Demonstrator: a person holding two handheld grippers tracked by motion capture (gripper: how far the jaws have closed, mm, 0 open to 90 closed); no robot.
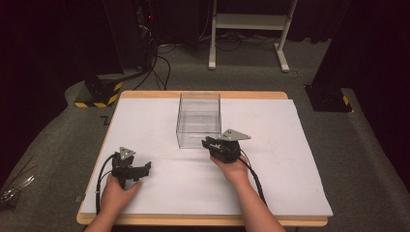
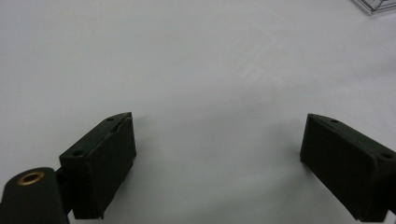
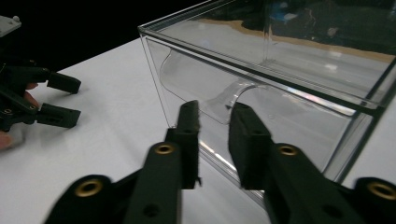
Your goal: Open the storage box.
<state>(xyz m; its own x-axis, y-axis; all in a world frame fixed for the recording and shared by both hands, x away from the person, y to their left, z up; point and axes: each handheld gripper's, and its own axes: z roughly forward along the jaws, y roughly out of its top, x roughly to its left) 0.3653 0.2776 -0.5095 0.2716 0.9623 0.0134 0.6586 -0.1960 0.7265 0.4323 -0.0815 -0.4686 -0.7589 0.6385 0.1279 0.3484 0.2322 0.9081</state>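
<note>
A clear plastic box (image 1: pixel 198 118) stands open-topped at the middle back of the white table sheet (image 1: pixel 290 159). Its front wall carries a clear curved handle (image 3: pixel 229 100). My right gripper (image 1: pixel 207 143) points at that front wall, low on the box (image 3: pixel 280 60). In the right gripper view its jaws (image 3: pixel 215 109) stand a narrow gap apart, with the handle just at their tips and the pads not pressing on it. My left gripper (image 1: pixel 145 169) rests at the front left of the sheet, jaws wide open (image 2: pixel 217 135) with nothing between them. It also appears off to the side (image 3: pixel 74 100).
A corner of the box (image 2: pixel 373 4) shows far off in the left gripper view. Beyond the table stand a white metal frame (image 1: pixel 249 21), a black post base with yellow-black stripes (image 1: pixel 99 92) and another black base (image 1: pixel 329 96). Cables lie on the grey floor.
</note>
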